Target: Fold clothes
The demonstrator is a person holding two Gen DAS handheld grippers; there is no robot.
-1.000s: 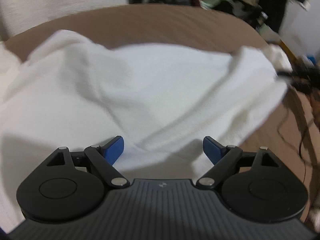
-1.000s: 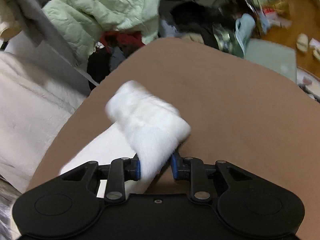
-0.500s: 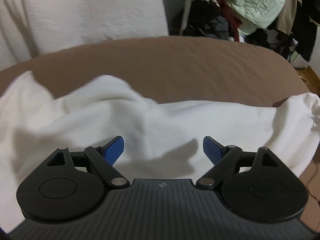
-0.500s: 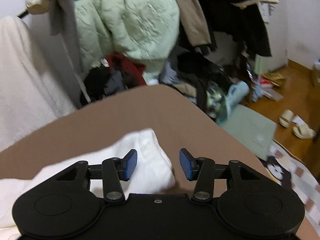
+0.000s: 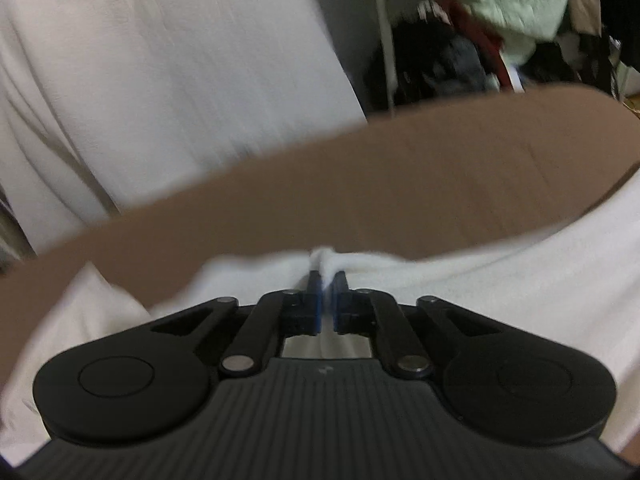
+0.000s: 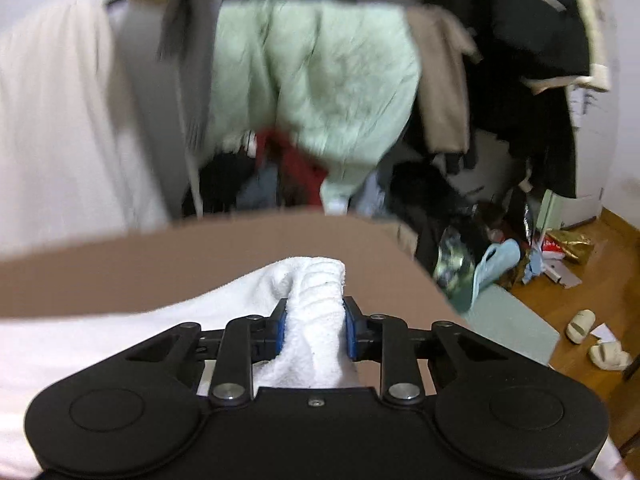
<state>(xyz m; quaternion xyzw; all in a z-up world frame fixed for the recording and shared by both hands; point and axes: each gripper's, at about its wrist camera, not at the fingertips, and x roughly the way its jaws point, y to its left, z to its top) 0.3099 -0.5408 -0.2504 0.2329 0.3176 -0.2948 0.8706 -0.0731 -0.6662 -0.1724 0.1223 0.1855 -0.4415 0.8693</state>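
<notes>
— How is the white garment [image 5: 500, 280] held?
— Its thin edge is pinched in the left claw [image 5: 327, 294]; a thick bunched fold is clamped in the right claw [image 6: 314, 320].
— Where is it laid?
— Across the brown worktop [image 5: 400, 184].

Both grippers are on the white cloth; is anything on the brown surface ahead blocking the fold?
Nothing visible. The left gripper and right gripper both pinch the white cloth, and the brown surface beyond it shows bare.
</notes>
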